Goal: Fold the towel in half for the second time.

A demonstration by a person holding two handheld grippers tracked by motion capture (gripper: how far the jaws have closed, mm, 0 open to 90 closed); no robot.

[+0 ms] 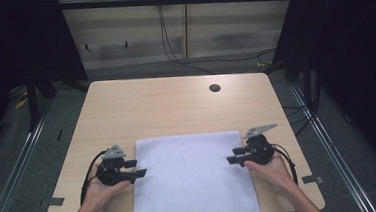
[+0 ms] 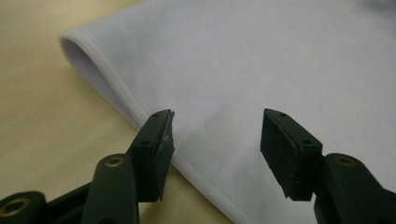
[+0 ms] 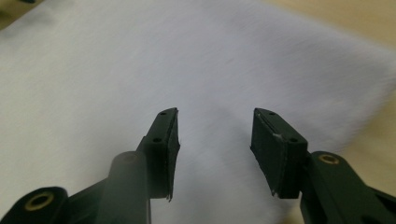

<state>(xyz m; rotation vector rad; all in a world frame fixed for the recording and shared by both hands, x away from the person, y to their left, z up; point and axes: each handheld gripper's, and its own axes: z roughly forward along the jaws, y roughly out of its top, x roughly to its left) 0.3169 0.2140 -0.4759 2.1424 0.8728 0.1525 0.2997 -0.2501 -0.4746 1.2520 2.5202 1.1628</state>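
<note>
A white cloth (image 1: 193, 178) lies folded flat on the near half of the wooden table (image 1: 166, 105), its near end hanging over the front edge. My left gripper (image 1: 139, 168) sits at the cloth's left edge, jaws open and pointing inward over the hem. In the left gripper view the cloth's folded edge (image 2: 116, 88) runs under the gripper (image 2: 217, 140), with nothing between the pads. My right gripper (image 1: 232, 155) is at the cloth's right edge, open. In the right gripper view the jaws (image 3: 215, 140) hover over the cloth (image 3: 140, 70) without pinching it.
A round cable hole (image 1: 215, 88) is in the table's far right part. Black cables (image 1: 172, 52) trail on the floor behind the table. Dark frame posts stand left and right of the table.
</note>
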